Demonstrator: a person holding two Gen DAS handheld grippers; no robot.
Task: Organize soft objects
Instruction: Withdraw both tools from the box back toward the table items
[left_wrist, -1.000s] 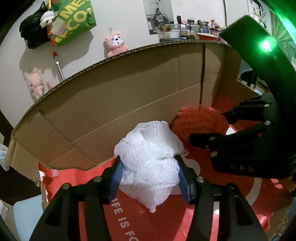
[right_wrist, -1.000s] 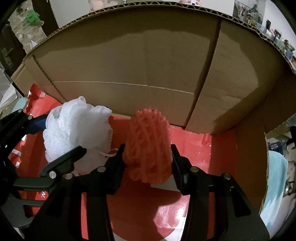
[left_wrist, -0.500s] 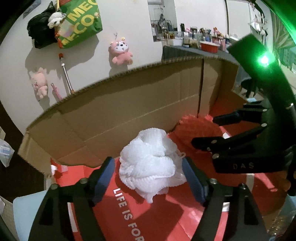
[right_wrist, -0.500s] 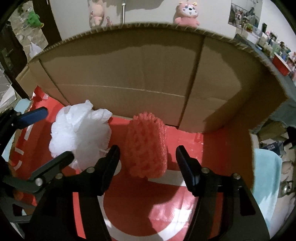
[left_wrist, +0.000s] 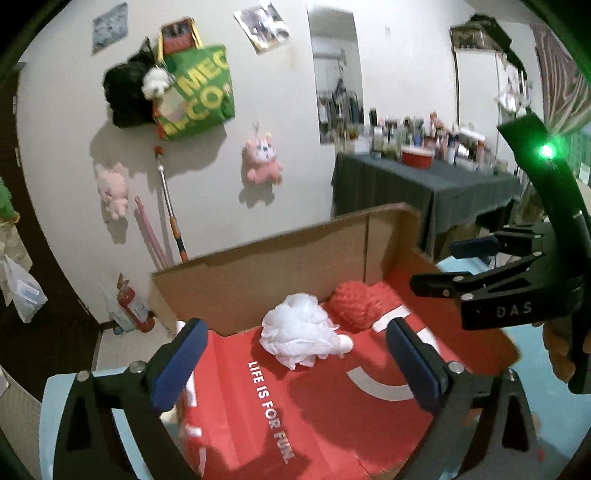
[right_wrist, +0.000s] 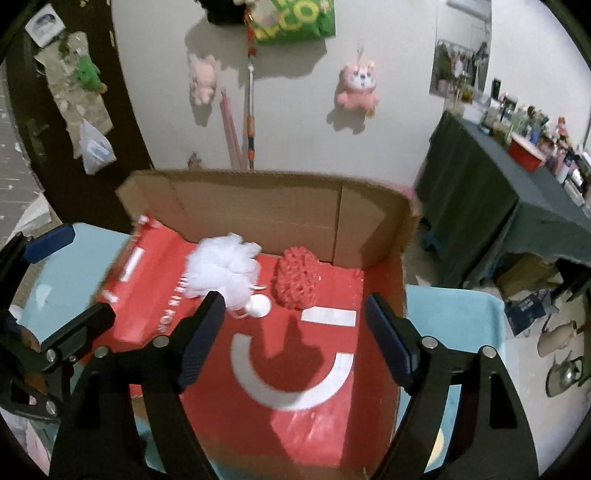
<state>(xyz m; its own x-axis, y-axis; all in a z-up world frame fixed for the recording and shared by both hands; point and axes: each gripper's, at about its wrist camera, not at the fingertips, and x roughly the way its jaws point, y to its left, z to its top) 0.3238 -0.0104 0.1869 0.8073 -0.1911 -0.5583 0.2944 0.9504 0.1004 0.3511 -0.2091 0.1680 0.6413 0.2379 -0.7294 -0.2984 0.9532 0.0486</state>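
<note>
Looking through the left wrist view, the left gripper (left_wrist: 295, 350) has its fingers spread wide with nothing in them, and the white mesh puff (left_wrist: 301, 334) sits mid-frame on the red floor of the cardboard box (left_wrist: 258, 266), touching the red mesh sponge (left_wrist: 358, 304).

Right wrist view: right gripper (right_wrist: 295, 336) is wide and empty too, both soft things lying at upper centre near the back wall. Looks like the drop-off is done; next move is probably fetching more soft stuff.

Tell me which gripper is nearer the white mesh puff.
Left. The left gripper is open with the white mesh puff just ahead of it; the right gripper, also open, faces the red mesh puff beside it.
</note>
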